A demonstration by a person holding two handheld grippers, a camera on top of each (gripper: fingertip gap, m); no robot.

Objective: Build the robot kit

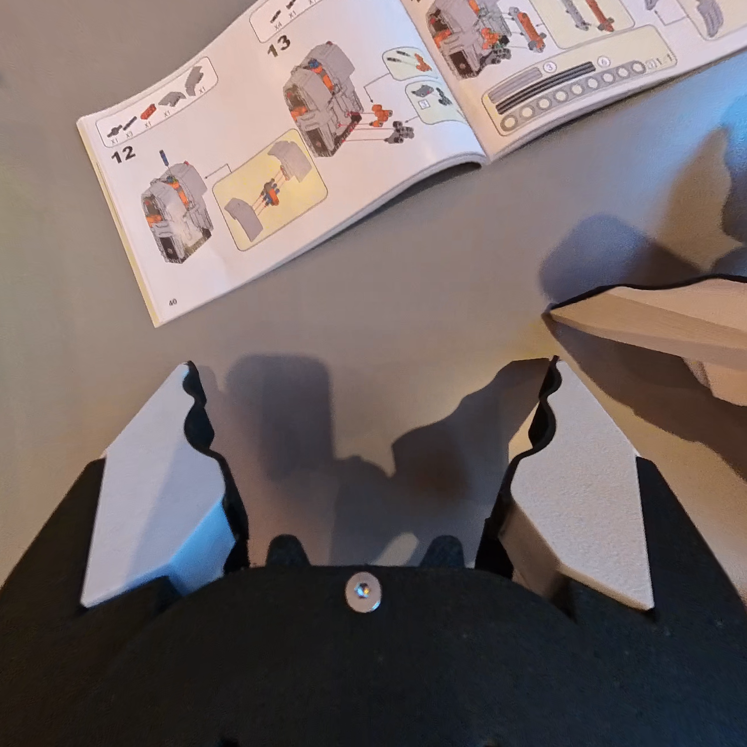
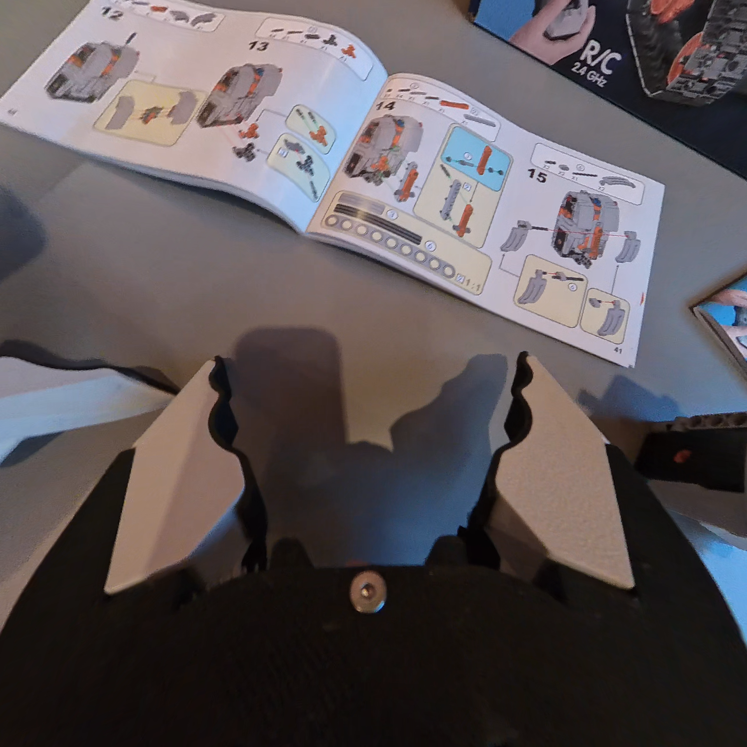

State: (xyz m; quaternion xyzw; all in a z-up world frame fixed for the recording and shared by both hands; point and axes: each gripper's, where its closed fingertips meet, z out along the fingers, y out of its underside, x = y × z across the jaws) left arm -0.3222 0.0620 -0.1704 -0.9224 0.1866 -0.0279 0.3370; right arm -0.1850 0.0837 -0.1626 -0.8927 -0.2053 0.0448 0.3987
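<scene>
An open building-instruction booklet (image 1: 283, 153) lies on the grey table (image 1: 404, 275), beyond both grippers. My left gripper (image 1: 372, 364) is open and empty, hovering over bare table just short of the booklet's near edge. A pale finger of the other gripper (image 1: 655, 323) reaches in from the right. In the right wrist view the booklet (image 2: 364, 169) lies ahead with both pages showing. My right gripper (image 2: 370, 357) is open and empty above bare table (image 2: 202, 275). A pale finger of the left gripper (image 2: 60, 400) shows at the left edge.
A dark printed box (image 2: 646, 52) lies at the far right beyond the booklet. Another box corner (image 2: 727, 323) pokes in at the right edge. A black brick-built piece with an orange dot (image 2: 695, 456) lies just right of my right gripper.
</scene>
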